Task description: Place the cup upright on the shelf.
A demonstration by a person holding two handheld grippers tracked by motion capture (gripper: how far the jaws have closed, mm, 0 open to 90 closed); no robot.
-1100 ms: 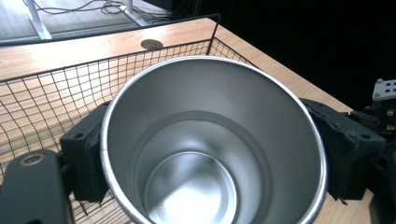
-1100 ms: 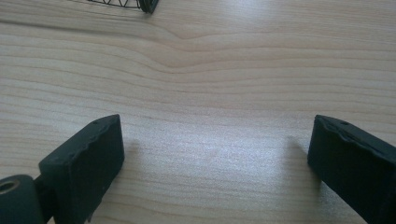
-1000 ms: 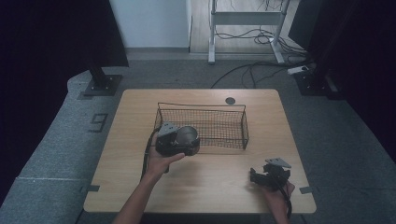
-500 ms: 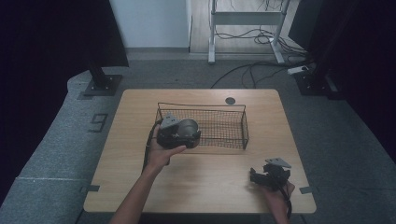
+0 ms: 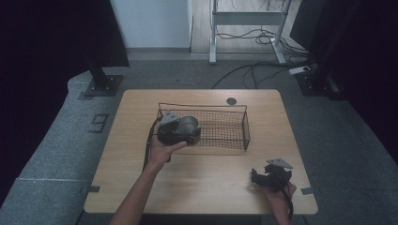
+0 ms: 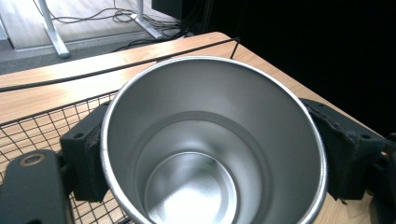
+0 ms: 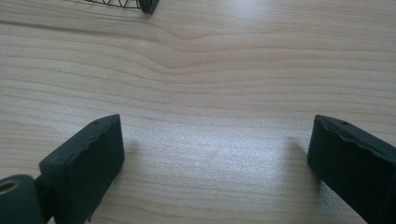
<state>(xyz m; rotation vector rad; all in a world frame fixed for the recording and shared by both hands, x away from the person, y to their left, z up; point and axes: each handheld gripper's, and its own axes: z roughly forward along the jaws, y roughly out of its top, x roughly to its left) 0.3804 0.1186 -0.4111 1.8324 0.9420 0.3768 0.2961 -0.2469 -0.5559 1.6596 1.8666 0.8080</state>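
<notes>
While clamped on both sides of a steel cup (image 6: 210, 154) by the left gripper (image 5: 176, 129), held over the wire basket's (image 5: 234, 129) left end. Right gripper (image 5: 271, 174) spread wide, low over bare table (image 7: 210, 70).

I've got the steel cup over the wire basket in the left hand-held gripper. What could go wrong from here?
1. The cup is smooth metal, held only by two pads against its sides near the rim; it may slip or twist.
2. It hangs close to the basket's near-left wire edge, so it could catch there while being lowered.
3. The right hand-held gripper sits open, far from the basket, too distant to steady anything.
</notes>
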